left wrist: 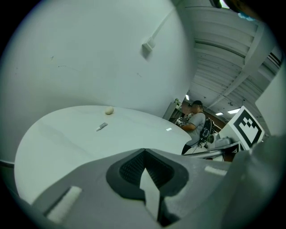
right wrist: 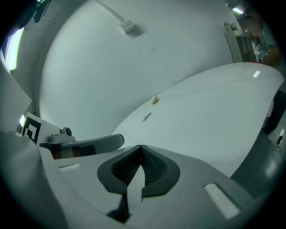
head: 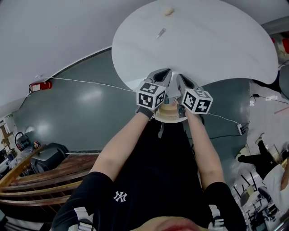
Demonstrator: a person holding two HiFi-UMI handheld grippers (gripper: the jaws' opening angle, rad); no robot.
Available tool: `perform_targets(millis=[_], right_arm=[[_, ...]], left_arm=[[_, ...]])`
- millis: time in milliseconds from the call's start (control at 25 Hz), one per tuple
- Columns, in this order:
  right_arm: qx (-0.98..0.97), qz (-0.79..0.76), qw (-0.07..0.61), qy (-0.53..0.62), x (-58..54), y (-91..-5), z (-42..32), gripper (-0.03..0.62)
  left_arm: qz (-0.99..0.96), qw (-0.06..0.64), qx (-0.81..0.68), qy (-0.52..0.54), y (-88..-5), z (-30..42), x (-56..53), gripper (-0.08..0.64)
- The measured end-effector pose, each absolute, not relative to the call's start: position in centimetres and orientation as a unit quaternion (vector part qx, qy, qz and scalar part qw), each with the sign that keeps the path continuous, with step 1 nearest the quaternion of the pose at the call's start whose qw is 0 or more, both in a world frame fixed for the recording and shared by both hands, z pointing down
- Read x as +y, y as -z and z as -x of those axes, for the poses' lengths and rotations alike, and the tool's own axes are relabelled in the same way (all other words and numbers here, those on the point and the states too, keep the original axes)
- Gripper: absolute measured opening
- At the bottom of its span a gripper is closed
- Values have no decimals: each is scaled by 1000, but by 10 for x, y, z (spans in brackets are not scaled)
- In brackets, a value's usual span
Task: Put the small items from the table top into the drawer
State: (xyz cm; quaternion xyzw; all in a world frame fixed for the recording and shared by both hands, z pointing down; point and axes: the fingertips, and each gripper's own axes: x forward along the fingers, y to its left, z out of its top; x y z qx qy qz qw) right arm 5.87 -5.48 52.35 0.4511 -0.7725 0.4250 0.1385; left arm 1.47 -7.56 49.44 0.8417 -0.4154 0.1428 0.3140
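Observation:
Two small items lie at the far side of the round white table (head: 216, 49): a beige lump (head: 168, 11) (left wrist: 109, 110) (right wrist: 154, 99) and, nearer to me, a thin grey piece (head: 161, 32) (left wrist: 102, 126) (right wrist: 146, 117). My left gripper (head: 166, 73) (left wrist: 144, 151) and right gripper (head: 180, 77) (right wrist: 140, 147) hover side by side over the table's near edge. Both are shut with nothing between the jaws, and both point toward the items, well short of them. A tan drawer-like part (head: 168, 113) shows under the table edge between my hands. Its inside is hidden.
A white cable (head: 86, 82) runs across the grey floor, and a red object (head: 40, 85) sits by the wall at the left. Wooden benches (head: 40, 180) stand at the lower left. A person (left wrist: 196, 123) stands far beyond the table.

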Motion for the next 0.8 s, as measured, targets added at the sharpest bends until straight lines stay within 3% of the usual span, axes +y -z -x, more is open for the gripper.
perform_targets(millis=[800], right_arm=[[-828, -378, 167, -380, -159, -526, -19, 21]], left_arm=[[-790, 297, -509, -169, -525, 30, -205, 0]])
